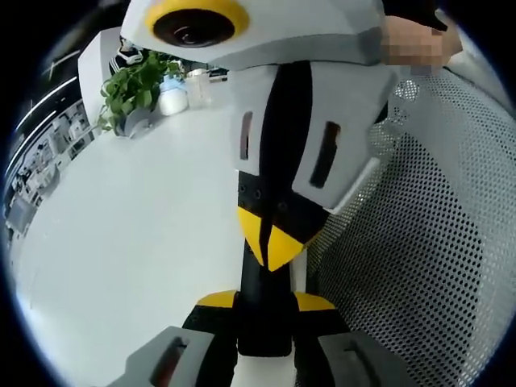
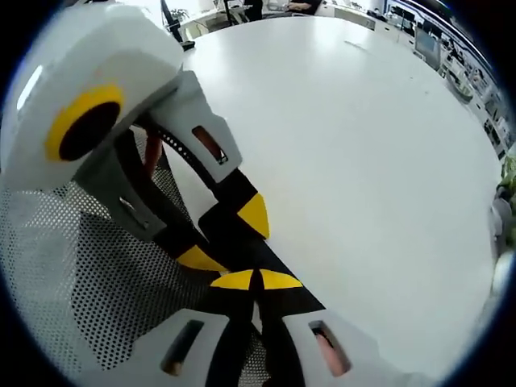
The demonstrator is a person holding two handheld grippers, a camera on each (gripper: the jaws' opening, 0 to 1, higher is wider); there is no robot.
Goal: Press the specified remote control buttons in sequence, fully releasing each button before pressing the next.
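Note:
A slim black remote control (image 1: 262,326) stands clamped between the yellow-tipped jaws of my left gripper (image 1: 266,302), which is shut on it. My right gripper (image 1: 270,242) comes down from above with its two yellow tips closed together, resting on the remote's face. In the right gripper view, my right gripper (image 2: 256,280) shows both tips meeting, touching the black remote (image 2: 242,251). The left gripper (image 2: 226,236) reaches in from the left and holds the remote across its width. The buttons are hidden under the jaws.
A large white round table (image 1: 137,242) lies beyond the grippers. A grey mesh chair (image 1: 411,258) is close beside them, also seen as mesh (image 2: 72,282). A potted plant (image 1: 133,89) and a white bottle (image 1: 172,98) stand at the table's far edge.

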